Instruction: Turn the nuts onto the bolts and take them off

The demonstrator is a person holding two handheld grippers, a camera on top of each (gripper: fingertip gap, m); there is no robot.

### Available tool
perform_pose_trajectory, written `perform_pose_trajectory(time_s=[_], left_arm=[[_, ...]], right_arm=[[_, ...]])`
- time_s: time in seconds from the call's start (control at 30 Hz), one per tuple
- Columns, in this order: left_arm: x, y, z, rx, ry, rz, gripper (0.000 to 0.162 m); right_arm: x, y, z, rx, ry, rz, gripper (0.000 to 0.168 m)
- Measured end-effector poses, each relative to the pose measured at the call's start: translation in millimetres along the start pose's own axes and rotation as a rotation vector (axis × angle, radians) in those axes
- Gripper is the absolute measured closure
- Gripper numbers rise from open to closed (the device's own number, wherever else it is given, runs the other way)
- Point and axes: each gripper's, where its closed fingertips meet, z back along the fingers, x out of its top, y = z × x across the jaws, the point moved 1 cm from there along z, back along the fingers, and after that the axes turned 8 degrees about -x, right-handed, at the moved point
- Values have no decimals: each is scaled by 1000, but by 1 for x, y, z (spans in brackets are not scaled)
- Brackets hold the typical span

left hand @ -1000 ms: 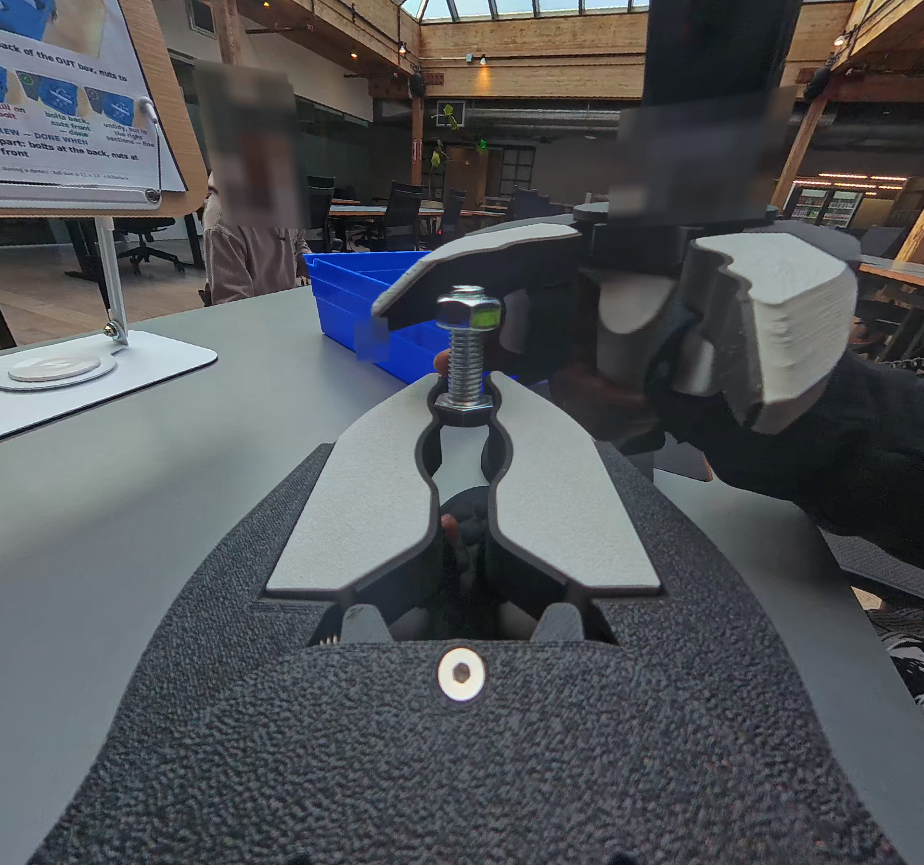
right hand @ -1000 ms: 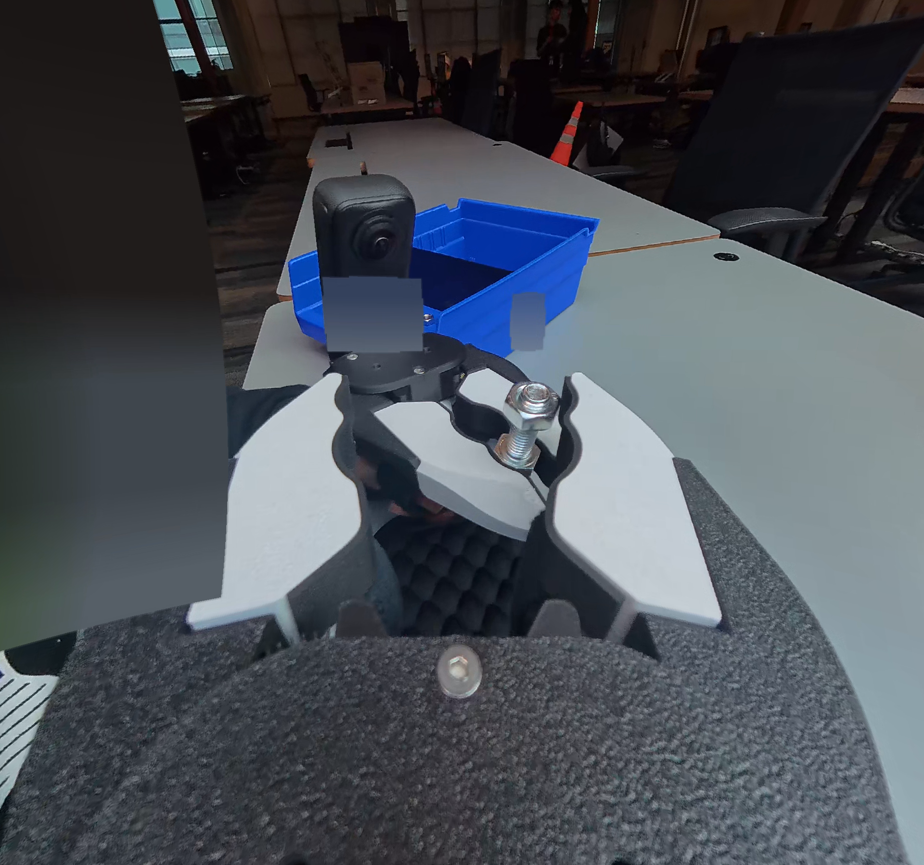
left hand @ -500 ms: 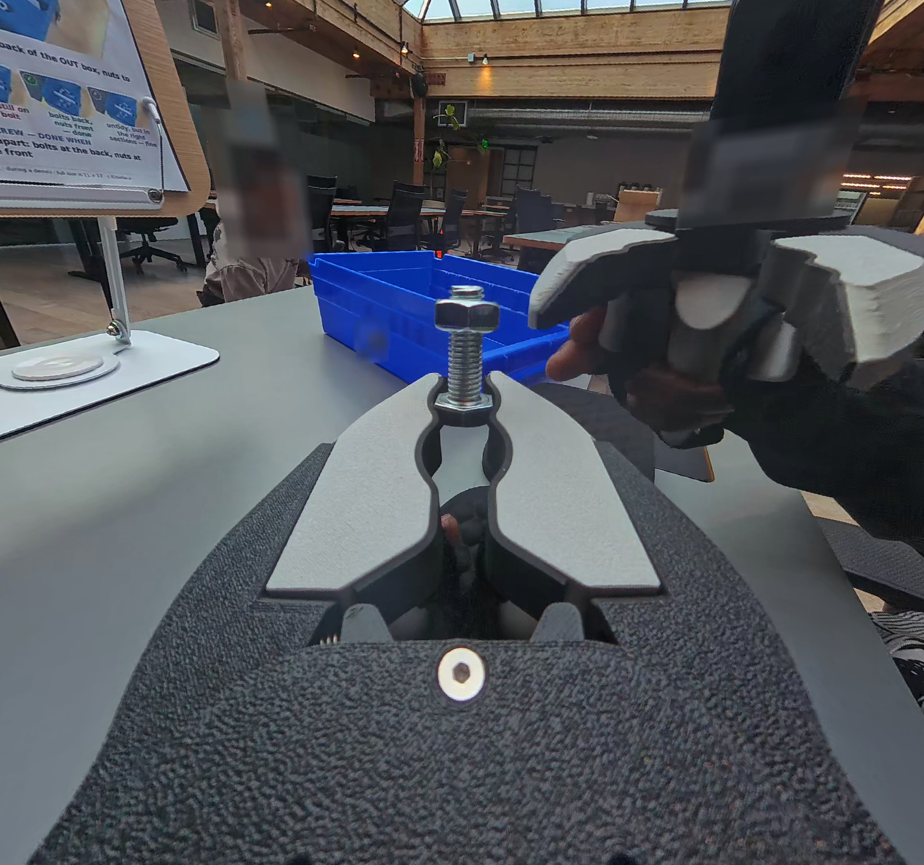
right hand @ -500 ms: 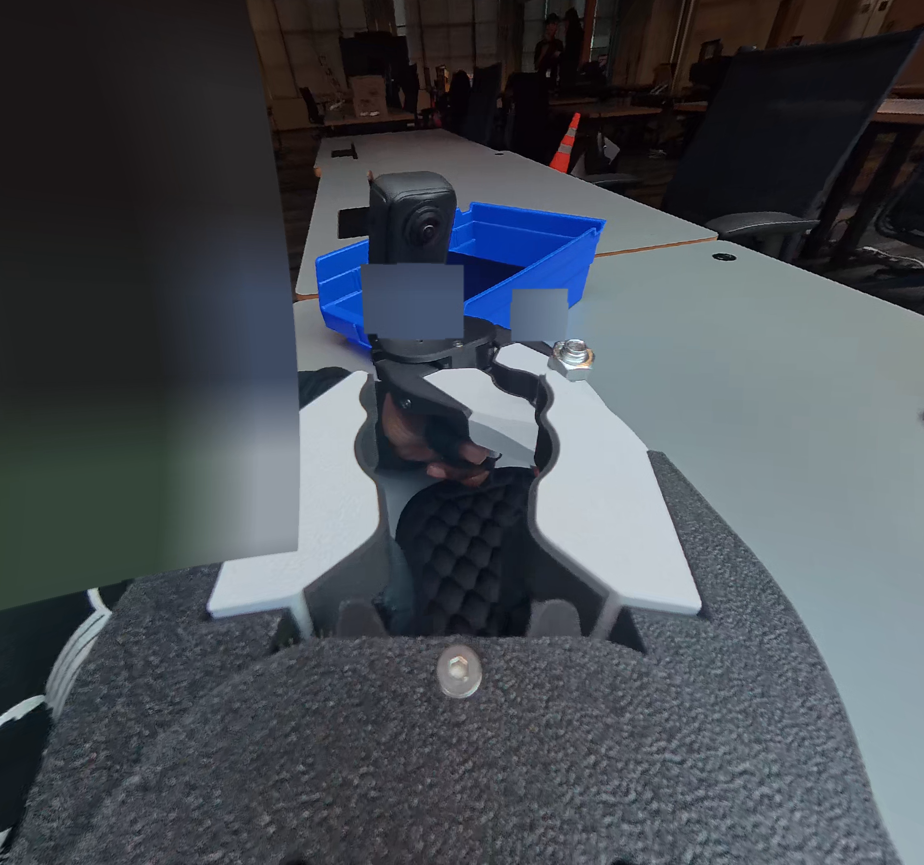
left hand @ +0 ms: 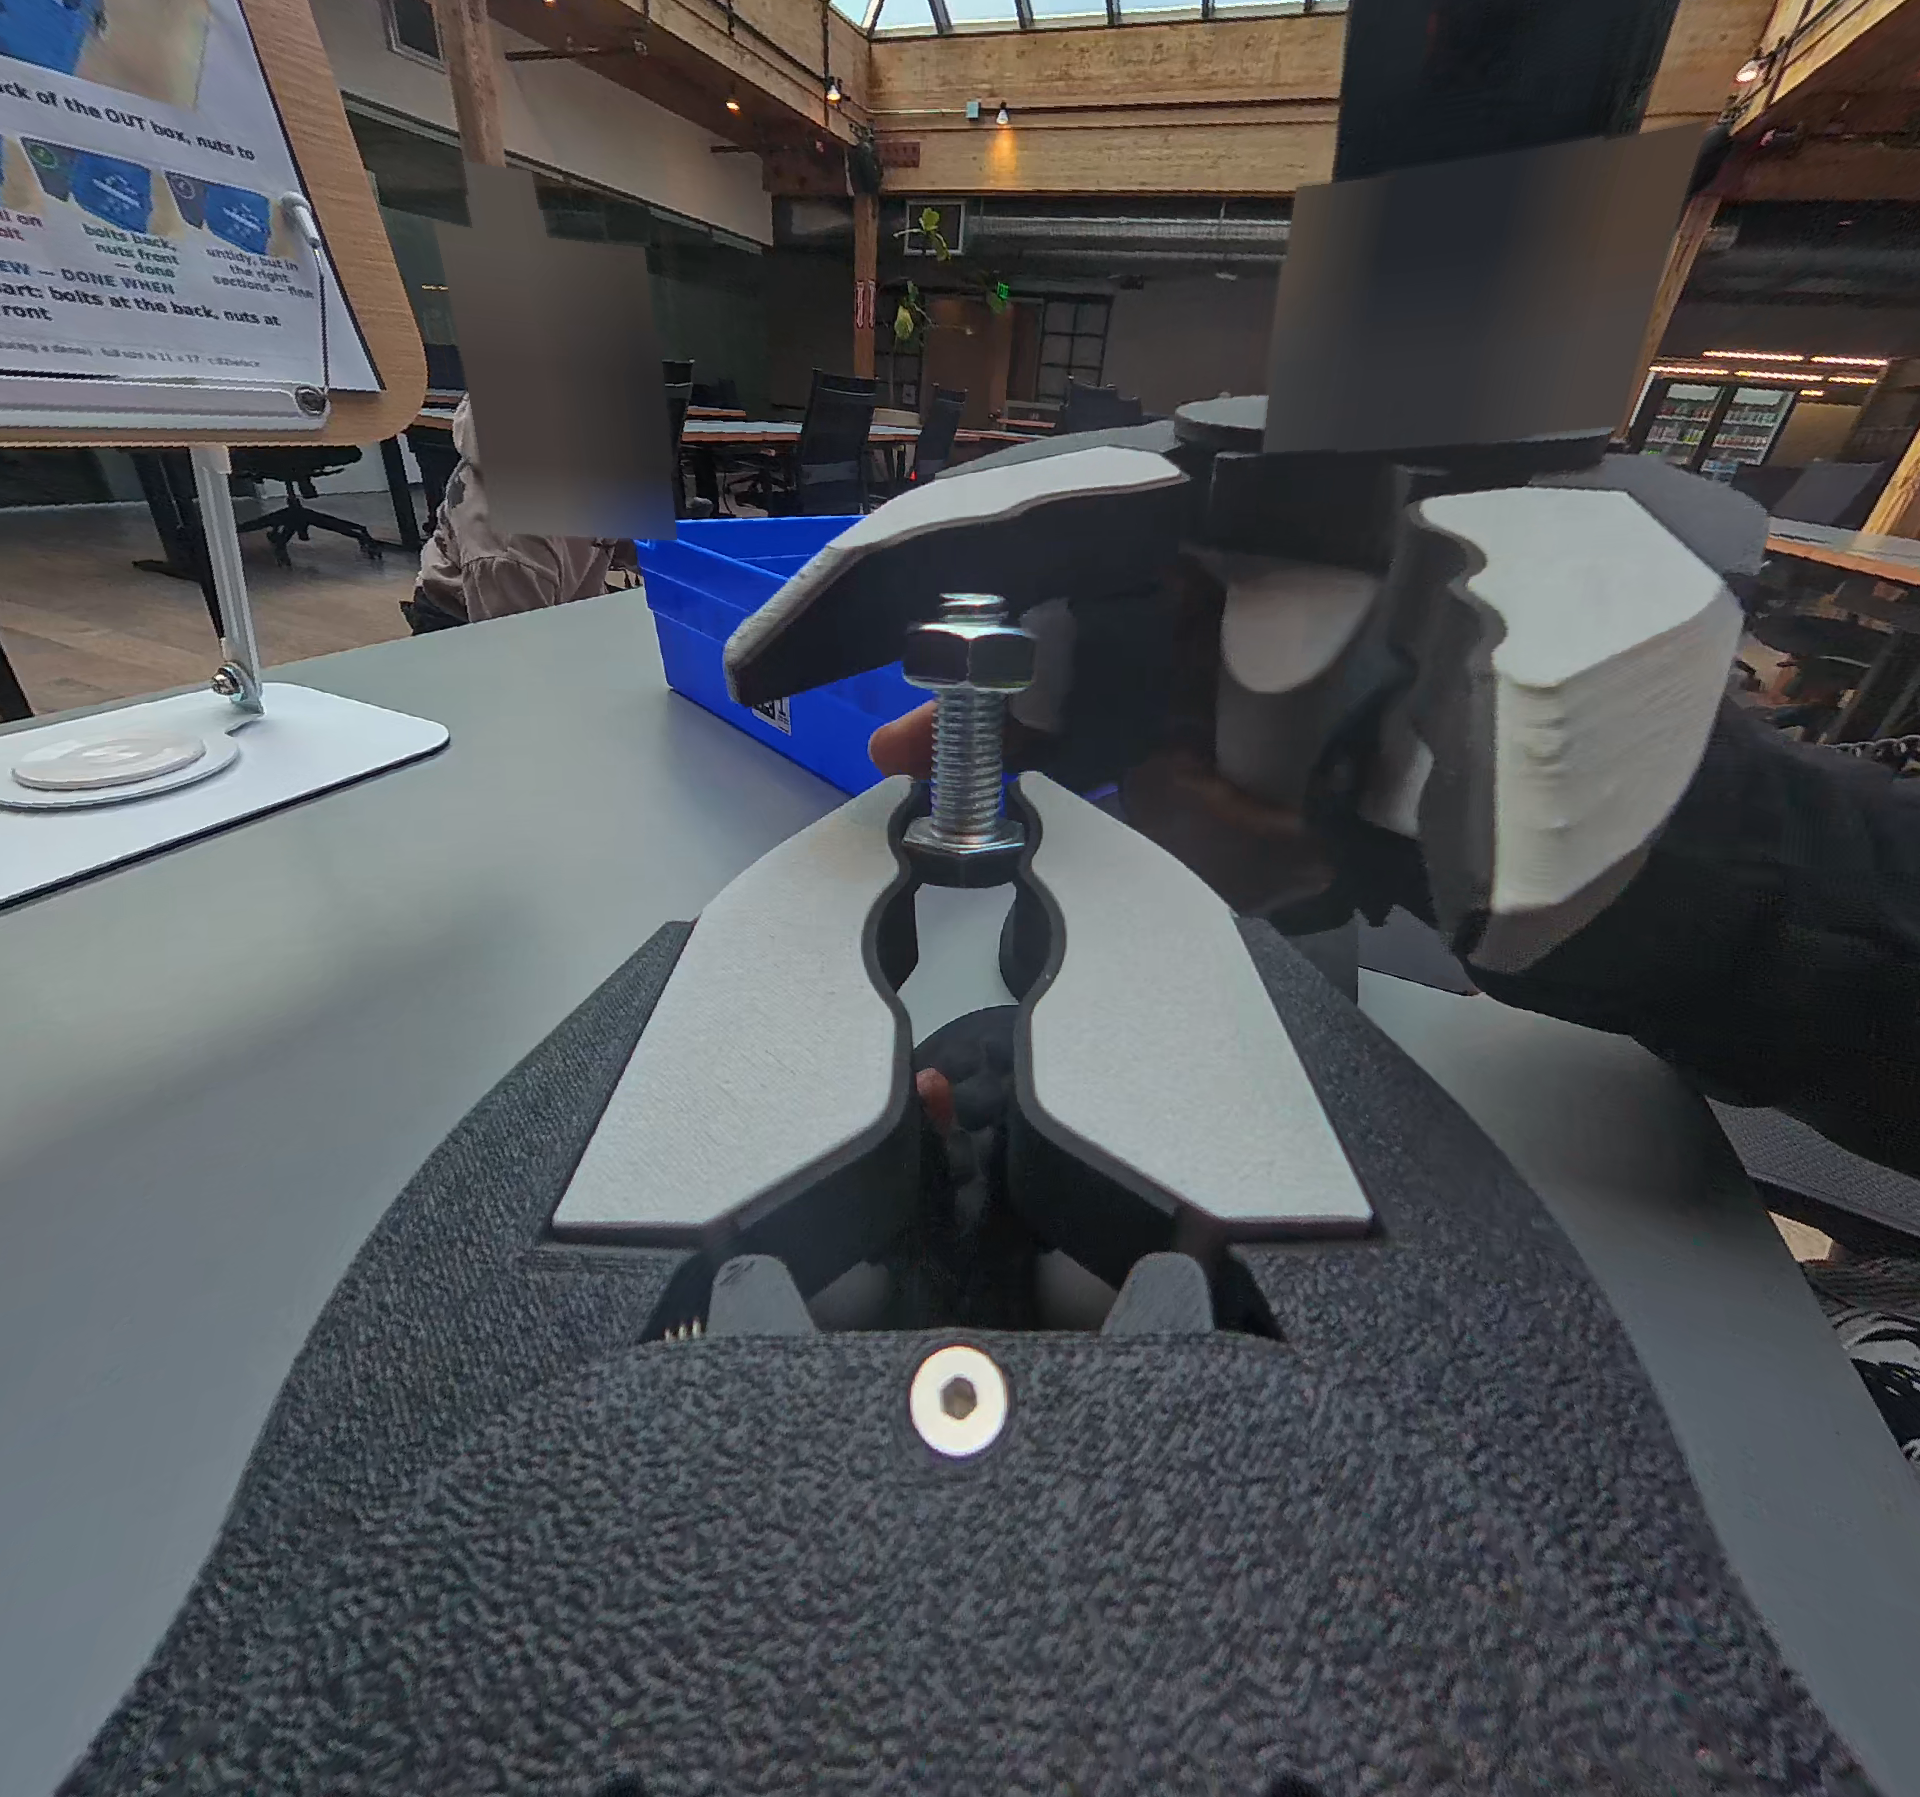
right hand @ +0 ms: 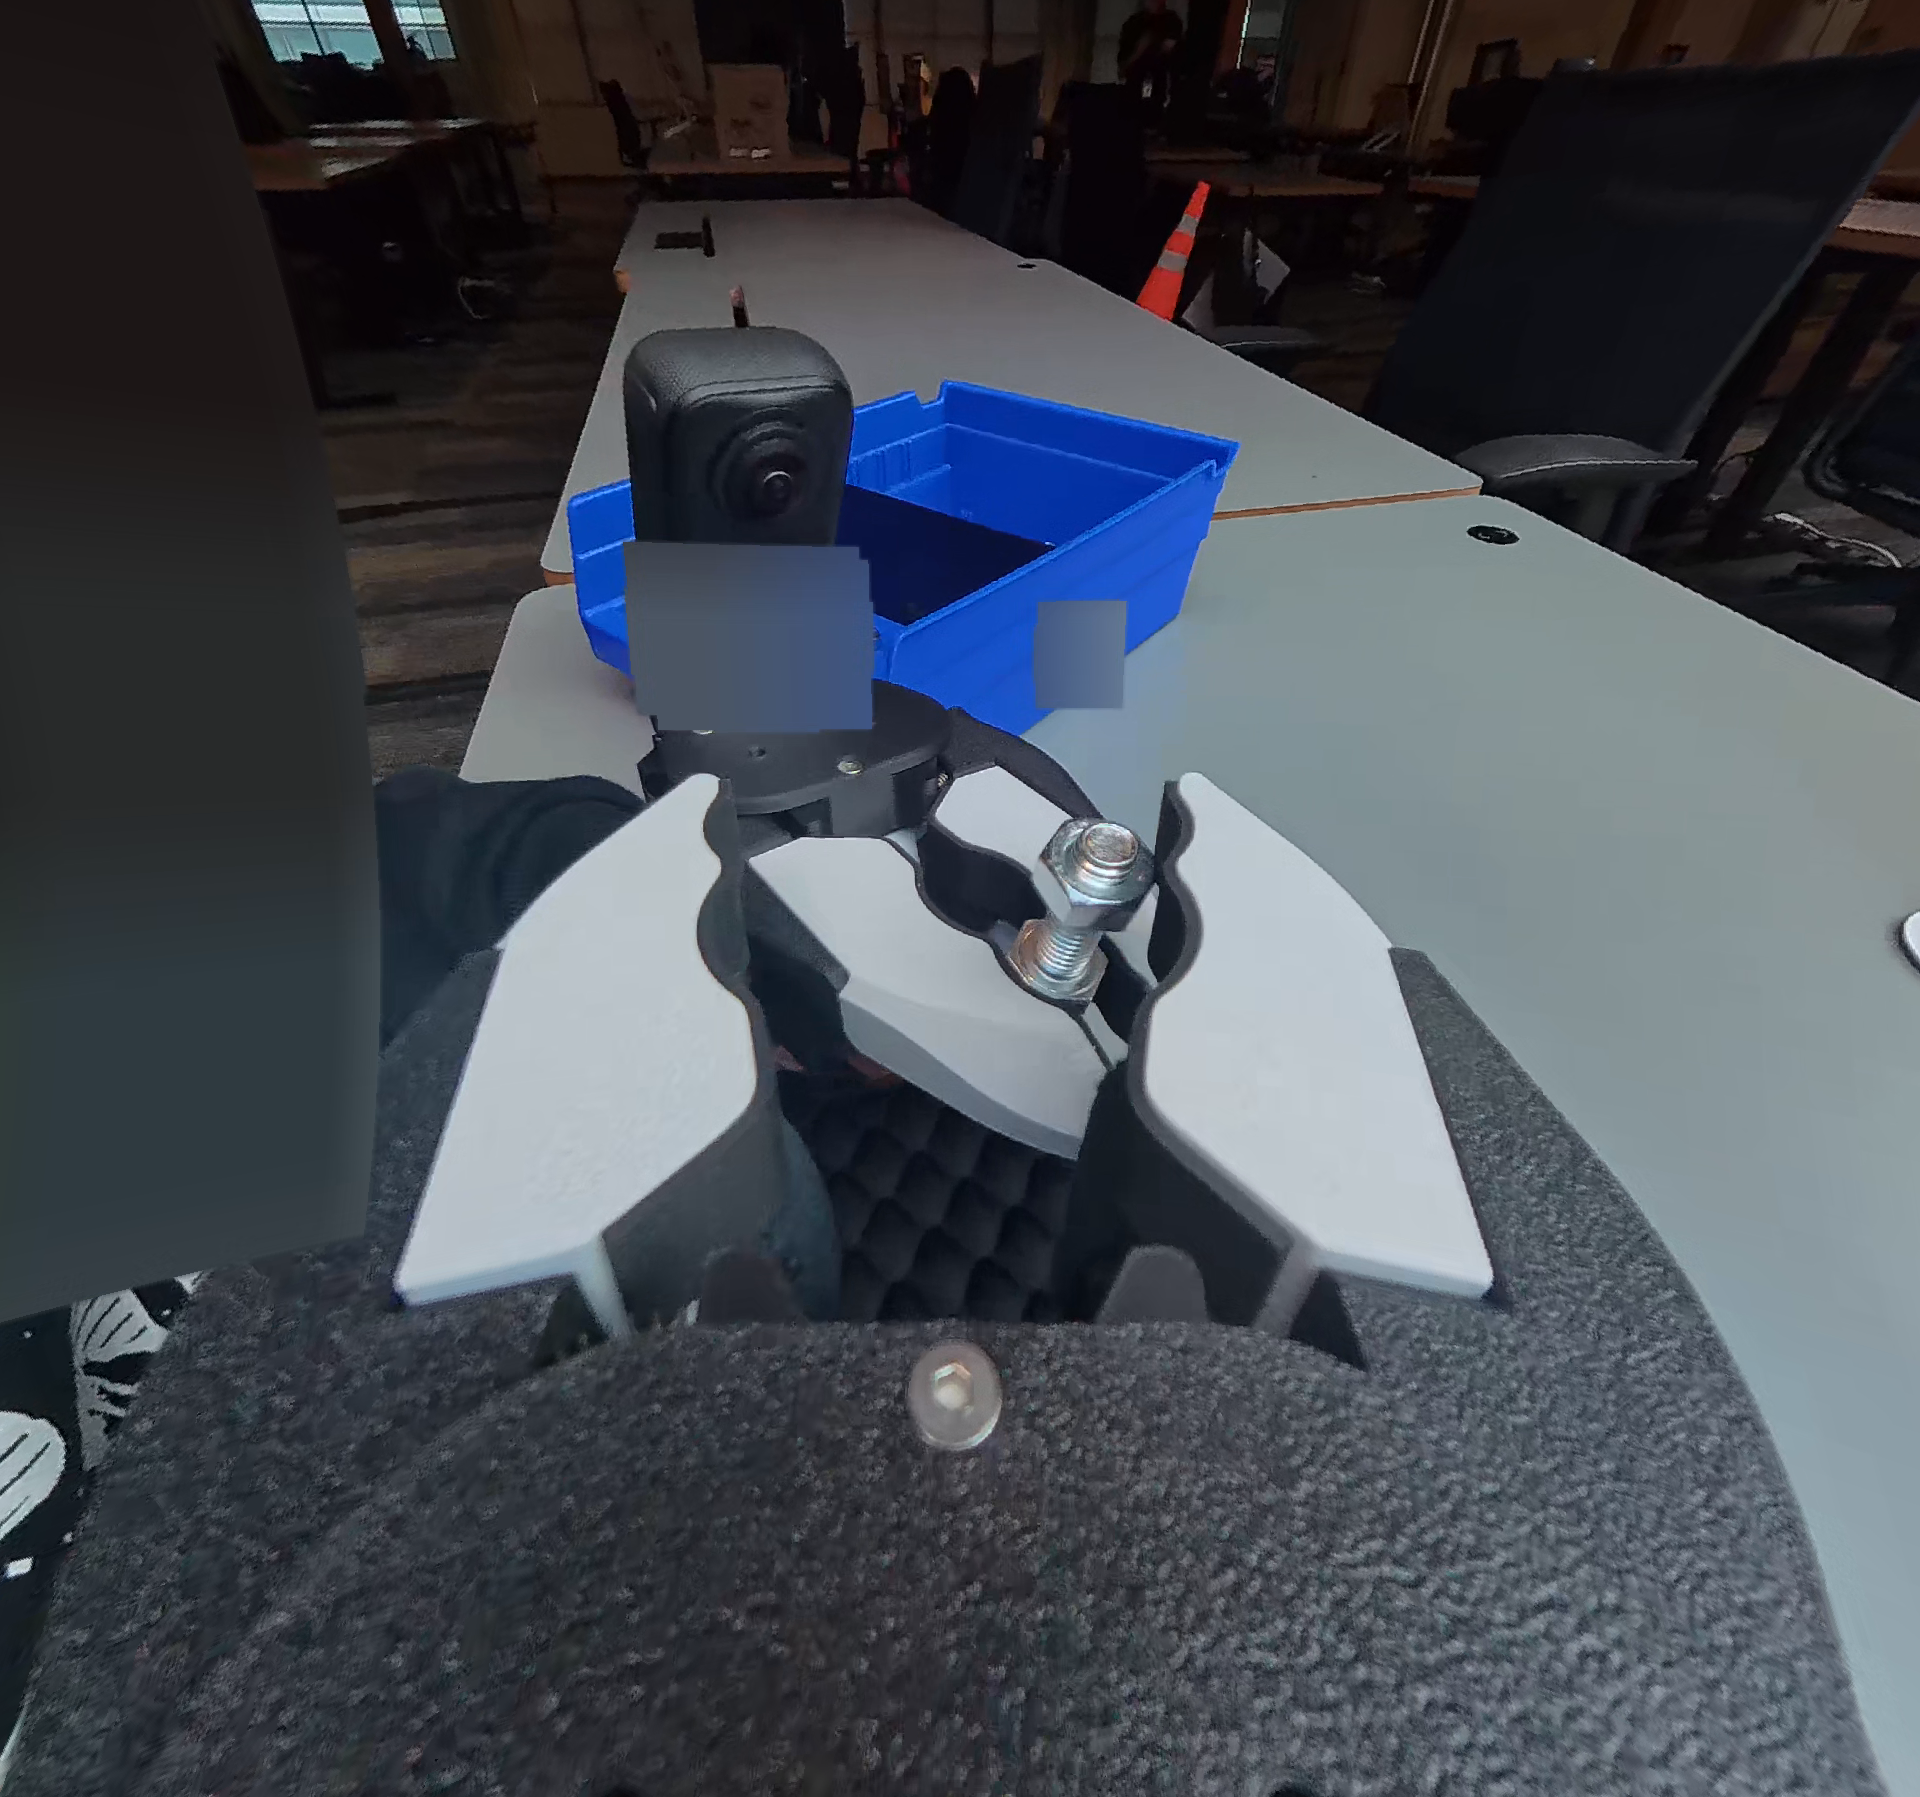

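Stand point(left hand: 223, 594): far left on the grey table point(left hand: 416, 916); it carries a wooden board with a printed sheet, on a flat pale base.
Blue bin point(left hand: 727, 604): on the table beyond the grippers, partly hidden by them; the right wrist view shows it open-topped point(right hand: 1101, 521).
Left gripper point(left hand: 961, 838): clenched on the bolt's head at the fingertips; only a narrow slit shows between the two fingers.
Bolt point(left hand: 966, 760): upright, threaded shank rising from the left gripper's tips; seen tilted in the right wrist view point(right hand: 1065, 947).
Nut point(left hand: 968, 656): at the top end of the bolt's shank, well apart from the head.
Right gripper point(right hand: 940, 791): released, fingers spread wide; one finger point(left hand: 935, 573) reaches behind the nut, the other lies to the right. Contact with the nut cannot be told.
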Motion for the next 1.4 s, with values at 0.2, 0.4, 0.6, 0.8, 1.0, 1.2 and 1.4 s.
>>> perform_pose_trajectory(time_s=[0.2, 0.4, 0.6, 0.8, 1.0, 1.2, 1.4], left_arm=[[1, 1, 1, 7, -7, 0, 148], [2, 1, 1, 7, -10, 2, 149], [2, 0, 1, 4, -9, -1, 149], [0, 0, 0, -1, -1, -2, 149], [1, 0, 0, 4, -6, -2, 149], [2, 0, 0, 5, -8, -2, 148], [1, -1, 0, -1, -3, -7, 149]], right_arm=[[-2, 2, 17, -30, -6, -33, 93], [0, 13, 36, -8, -28, -39, 108], [2, -4, 29, -56, -47, -66, 97], [1, -5, 5, -12, -24, -60, 92], [-2, 1, 9, -17, 4, -40, 92], [-4, 5, 33, -32, -7, -71, 103], [2, -10, 27, -59, -41, -94, 103]])
